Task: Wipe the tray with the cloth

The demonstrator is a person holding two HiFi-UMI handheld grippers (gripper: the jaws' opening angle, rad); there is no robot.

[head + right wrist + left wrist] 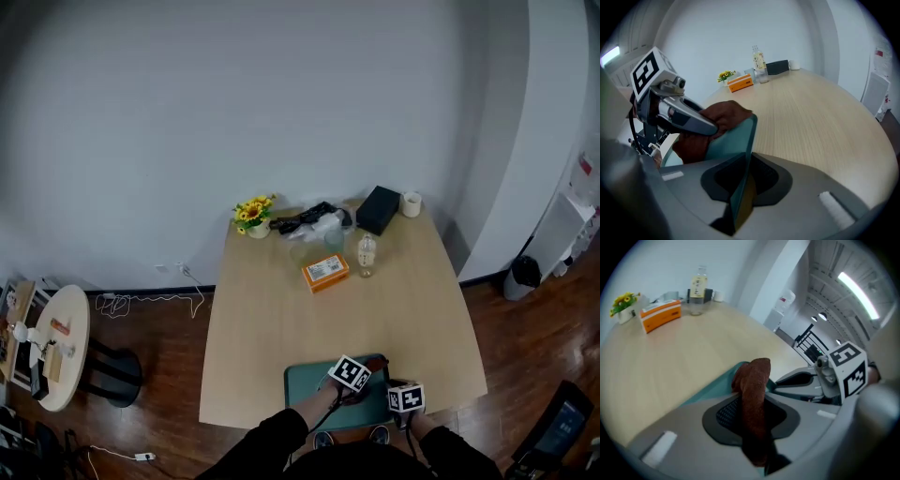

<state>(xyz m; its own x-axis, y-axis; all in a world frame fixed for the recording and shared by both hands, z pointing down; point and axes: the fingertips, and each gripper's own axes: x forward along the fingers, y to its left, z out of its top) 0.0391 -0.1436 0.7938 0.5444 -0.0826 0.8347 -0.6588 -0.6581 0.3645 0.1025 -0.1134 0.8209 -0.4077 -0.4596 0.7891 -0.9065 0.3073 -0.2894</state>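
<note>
Here, at the tabletop's (pixel 262 319) near edge, the left gripper (pixel 752 405) clamps the brown cloth (pixel 757 376) over the teal tray (pixel 302 386). The right gripper (pixel 746 171) pinches the tray's right rim. Bare wood runs beyond to the orange box (pixel 325 273).

Head view overlooks table (pixel 281 319) (gripper views skim it closely).

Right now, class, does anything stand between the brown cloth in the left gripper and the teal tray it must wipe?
Nothing visible does. The left gripper holds the brown fabric cloth right against the teal rectangular tray; the right gripper clamps that tray's rim, off to one side.
</note>
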